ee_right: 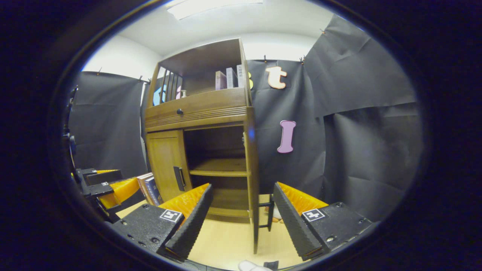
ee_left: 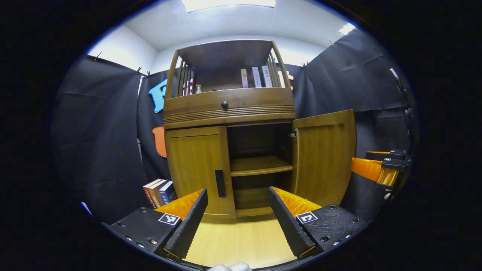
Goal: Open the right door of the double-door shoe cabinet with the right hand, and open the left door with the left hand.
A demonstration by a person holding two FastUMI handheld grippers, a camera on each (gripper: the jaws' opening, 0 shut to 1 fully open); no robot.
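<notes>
The wooden shoe cabinet [ee_left: 229, 109] stands in front of me. Its left door [ee_left: 196, 169] is closed, with a dark handle [ee_left: 220, 183] at its inner edge. Its right door [ee_left: 324, 158] is swung wide open, baring the inner shelf [ee_left: 260, 165]. My left gripper [ee_left: 238, 190] is open and empty, a short way in front of the left door's handle. In the right gripper view, the right door [ee_right: 254, 180] appears edge-on and the left door [ee_right: 165, 162] is closed. My right gripper [ee_right: 243, 184] is open and empty, near the open door's edge, touching nothing.
A few books [ee_left: 160, 192] lean on the floor left of the cabinet. Above the doors is a drawer with a knob [ee_left: 224, 105], and above that an open shelf with books [ee_left: 256, 77]. Black cloth walls surround the cabinet. The right gripper [ee_left: 367, 165] hangs beyond the open door.
</notes>
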